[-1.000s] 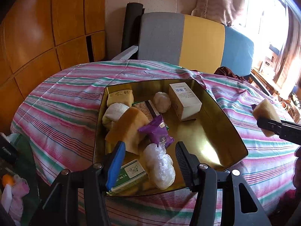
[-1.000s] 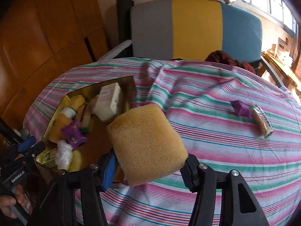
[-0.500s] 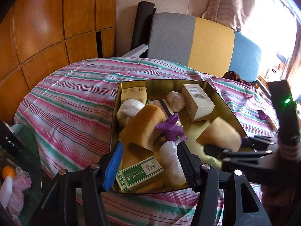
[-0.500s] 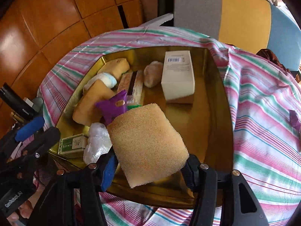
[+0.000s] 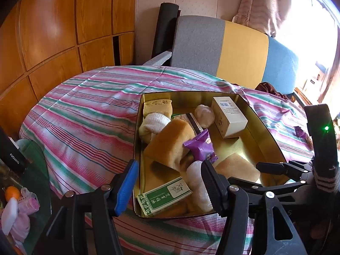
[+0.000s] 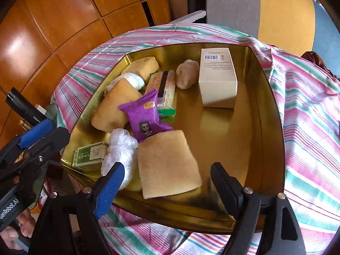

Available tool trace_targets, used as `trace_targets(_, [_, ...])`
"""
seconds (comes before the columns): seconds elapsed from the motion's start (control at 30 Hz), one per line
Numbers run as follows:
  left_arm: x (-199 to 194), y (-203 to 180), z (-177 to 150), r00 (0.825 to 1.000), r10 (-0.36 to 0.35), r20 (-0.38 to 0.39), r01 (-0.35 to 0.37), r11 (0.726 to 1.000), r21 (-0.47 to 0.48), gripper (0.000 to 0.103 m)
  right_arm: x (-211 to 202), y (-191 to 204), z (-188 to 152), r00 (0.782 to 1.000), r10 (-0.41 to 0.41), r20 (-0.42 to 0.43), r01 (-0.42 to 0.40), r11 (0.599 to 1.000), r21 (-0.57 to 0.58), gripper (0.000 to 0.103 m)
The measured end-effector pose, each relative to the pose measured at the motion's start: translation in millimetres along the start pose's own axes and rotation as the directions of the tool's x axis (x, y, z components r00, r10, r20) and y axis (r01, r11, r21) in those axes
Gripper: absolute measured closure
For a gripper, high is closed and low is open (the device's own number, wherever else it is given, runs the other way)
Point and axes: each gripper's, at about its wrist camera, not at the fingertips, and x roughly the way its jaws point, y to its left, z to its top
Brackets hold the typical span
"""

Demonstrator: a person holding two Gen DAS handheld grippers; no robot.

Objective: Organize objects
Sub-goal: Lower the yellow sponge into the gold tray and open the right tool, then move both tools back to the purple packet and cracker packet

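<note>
Right wrist view: sponge, tan, soft, light, compressible; lies in gold tray between right gripper jaws, which have just been opening, clear of it. Grasp across short sides.

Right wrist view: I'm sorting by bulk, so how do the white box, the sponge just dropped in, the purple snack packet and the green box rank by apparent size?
1. Sponge, though it lies nearest the camera, so its lead over the white box is unsure.
2. White box.
3. Purple snack packet.
4. Green box.
</note>
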Motion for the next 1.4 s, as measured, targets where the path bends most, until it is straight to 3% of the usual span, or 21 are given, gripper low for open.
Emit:
trace_targets(0.27, [-7.4,-3.1,2.5,1.0,0.015,0.02,-0.015,1.0,0.018,0.039,-37.2,-16.6,-2.7,0.996,-0.017,0.087,0.014,1.0,0.028,0.018])
trace_targets(0.77, [-14.9,-37.8,8.3,0.999,-0.022,0.033,0.018,0.995,0.103,0.037,-106.8,-115.2,-16.4,0.966,-0.207,0.152,0.172,0.962,0.212,0.018])
trace_targets(1.07, [-12.4,-74.8,11.9,0.998,-0.064,0.023,0.059,0.982,0.182,0.036,-136.3,-201.9,-33.6,0.936,-0.328,0.129,0.261,0.891,0.372,0.018])
trace_targets(1.4, [-3.5,-121.2,19.7,0.991,-0.137,0.001,0.132,0.957,0.258,0.033,-168.5,-297.9,-60.9,0.894,-0.441,0.079,0.329,0.766,0.553,0.018])
